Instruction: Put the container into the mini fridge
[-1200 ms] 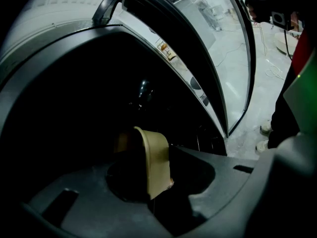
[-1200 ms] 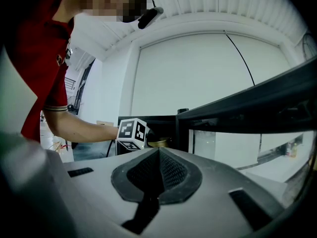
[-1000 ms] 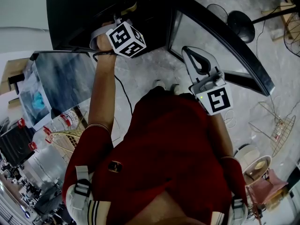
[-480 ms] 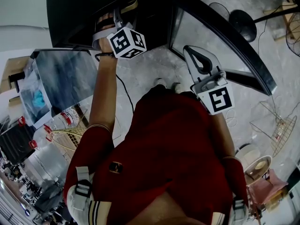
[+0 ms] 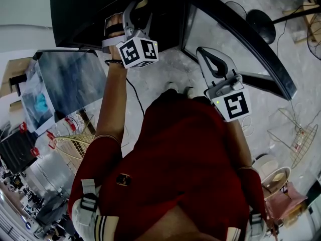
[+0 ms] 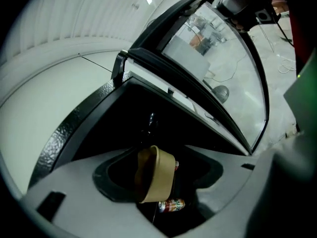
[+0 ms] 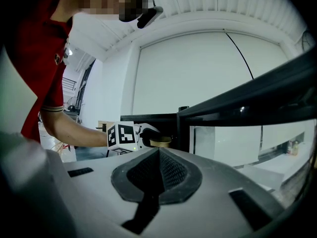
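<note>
No readable text; can [image 6: 172,205] label too blurred.

The left arm [image 5: 113,99] is stretched forward, and the left gripper [image 5: 138,6] has just spread its fingers [image 6: 74,187] wide, with the container [image 6: 157,180] loose between them. The right gripper [image 5: 204,54] is held level, fingers [image 7: 213,182] together.

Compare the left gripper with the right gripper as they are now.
The left gripper has its jaws apart, having just been opening, with the tan container between them; the right gripper has its jaws together and empty. The left gripper reaches into the mini fridge; the right gripper is held outside it, by the open glass door. Both are grey and hand-held.
</note>
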The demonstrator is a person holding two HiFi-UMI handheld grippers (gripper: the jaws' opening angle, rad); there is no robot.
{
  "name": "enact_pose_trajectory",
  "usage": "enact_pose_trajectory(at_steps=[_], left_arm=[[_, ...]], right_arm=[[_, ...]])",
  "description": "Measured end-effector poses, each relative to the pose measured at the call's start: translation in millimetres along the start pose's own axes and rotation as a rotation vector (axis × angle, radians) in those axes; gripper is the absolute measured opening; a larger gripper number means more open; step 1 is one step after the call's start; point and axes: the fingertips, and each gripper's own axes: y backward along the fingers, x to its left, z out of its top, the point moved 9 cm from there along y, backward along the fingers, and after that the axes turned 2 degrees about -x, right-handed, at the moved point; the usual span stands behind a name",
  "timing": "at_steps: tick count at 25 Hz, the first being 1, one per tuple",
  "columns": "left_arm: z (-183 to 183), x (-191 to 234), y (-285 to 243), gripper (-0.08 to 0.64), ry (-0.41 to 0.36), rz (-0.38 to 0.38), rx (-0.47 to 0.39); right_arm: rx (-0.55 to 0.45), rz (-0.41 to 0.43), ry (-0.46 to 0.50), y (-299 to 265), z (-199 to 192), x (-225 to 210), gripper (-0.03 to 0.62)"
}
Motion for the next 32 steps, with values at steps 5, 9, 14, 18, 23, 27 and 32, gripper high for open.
enact_pose_trajectory(at_steps=[5,9,14,18,23,27,32], left_arm=[[10.0,-3.9,21.9,0.250,0.055,0.037,-0.096],[23.8,-1.0,47.3,0.249,0.181,0.074,-0.189],[38.6,2.8,77.6,0.231,0.368,0.108,-0.278],[46.1,3.7,99.3,0.219,0.504,0.115,-0.338],[60.5,10.0,129.9,0.179,0.636,0.100,-0.402],[67.3,7.7,149.3,0.132,0.773,0.101,-0.461],[71.7,3.7,170.4,0.057,0.902,0.111,-0.497]], right_arm=[[-0.013,0.017,-0.006,0.1,1.1,2.3,-0.002],[-0.029,0.032,-0.008,2.4,3.7,4.9,-0.002],[-0.032,0.058,0.013,8.4,6.6,6.8,-0.002],[-0.063,0.075,-0.001,10.0,11.5,9.6,-0.002],[-0.093,0.103,-0.011,12.6,18.0,12.6,-0.002],[-0.118,0.132,-0.012,12.3,26.0,15.0,-0.002],[-0.145,0.168,-0.016,11.4,33.4,19.5,-0.002]])
